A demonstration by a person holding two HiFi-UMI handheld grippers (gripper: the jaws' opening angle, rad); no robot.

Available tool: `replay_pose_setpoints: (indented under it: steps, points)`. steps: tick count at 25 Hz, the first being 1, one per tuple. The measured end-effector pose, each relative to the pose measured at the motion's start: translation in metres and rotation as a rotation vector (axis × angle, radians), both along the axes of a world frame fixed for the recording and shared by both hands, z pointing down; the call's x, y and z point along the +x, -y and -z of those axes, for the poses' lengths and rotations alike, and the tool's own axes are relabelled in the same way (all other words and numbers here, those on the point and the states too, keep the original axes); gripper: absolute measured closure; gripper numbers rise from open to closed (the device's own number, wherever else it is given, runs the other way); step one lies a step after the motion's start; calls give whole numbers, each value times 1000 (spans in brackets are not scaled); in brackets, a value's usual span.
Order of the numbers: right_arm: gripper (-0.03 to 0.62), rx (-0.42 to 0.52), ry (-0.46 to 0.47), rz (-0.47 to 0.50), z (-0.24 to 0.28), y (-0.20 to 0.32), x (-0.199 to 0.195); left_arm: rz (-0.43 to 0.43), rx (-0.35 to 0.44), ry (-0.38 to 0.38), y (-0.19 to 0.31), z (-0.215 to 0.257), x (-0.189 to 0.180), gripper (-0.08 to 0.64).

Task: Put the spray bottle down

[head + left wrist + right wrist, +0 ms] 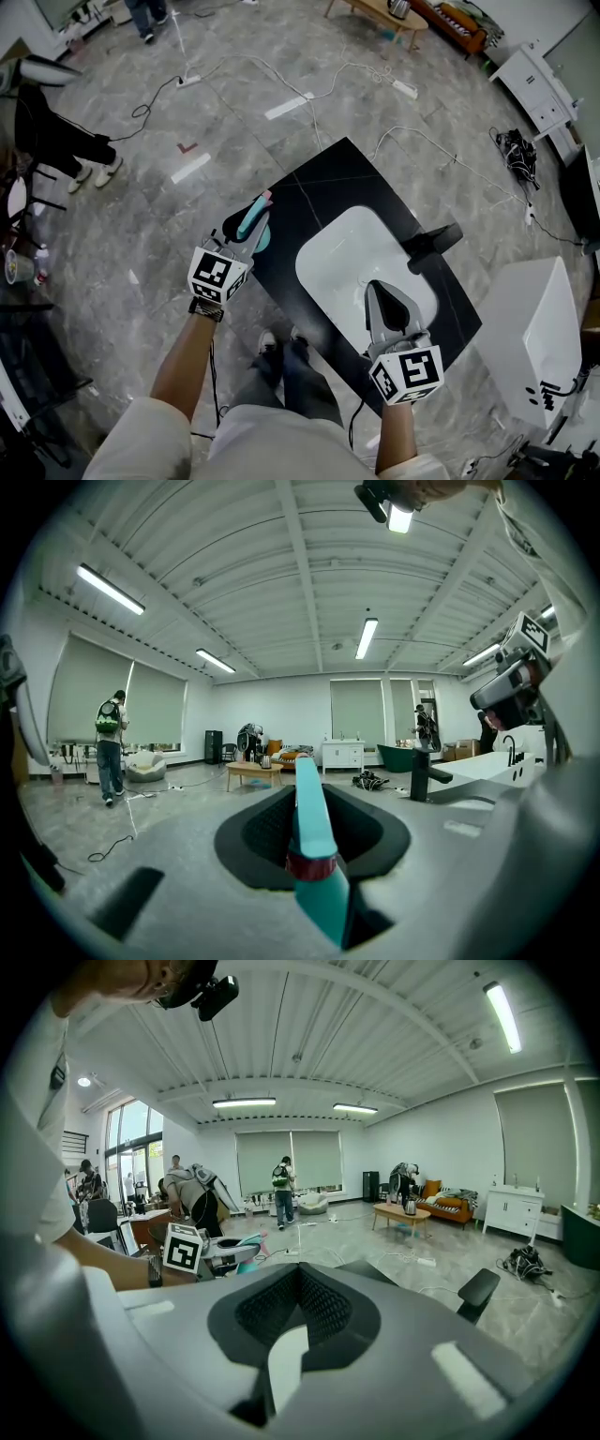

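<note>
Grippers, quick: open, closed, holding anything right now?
Left gripper: closed on the spray bottle.
Right gripper: closed, empty.

The spray bottle (255,214) (probably its lower half) hides inside the left gripper (246,231).

The room was bright and even, lit by ceiling strip lights (367,637) and blinded windows (289,1159). Shadows were soft. Both gripper views bulged fisheye with black corners; their near foreground was blurred. The head view curved at its edges.
</note>
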State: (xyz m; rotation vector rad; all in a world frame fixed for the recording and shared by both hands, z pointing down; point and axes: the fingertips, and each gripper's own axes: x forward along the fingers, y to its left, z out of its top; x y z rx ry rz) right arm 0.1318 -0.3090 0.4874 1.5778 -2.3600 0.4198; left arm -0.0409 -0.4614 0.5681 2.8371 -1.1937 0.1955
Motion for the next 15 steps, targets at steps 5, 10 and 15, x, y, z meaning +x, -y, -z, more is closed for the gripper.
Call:
replay_pose_setpoints:
  steps: [5, 10, 15]
  points:
    - [586, -10, -2, 4, -6, 2, 3, 12, 17, 1, 1, -9, 0, 469]
    - [586, -16, 8, 7, -7, 3, 4, 24, 18, 8, -3, -18, -2, 469]
    - [586, -19, 13, 10, -8, 1, 4, 20, 35, -18, -8, -20, -5, 469]
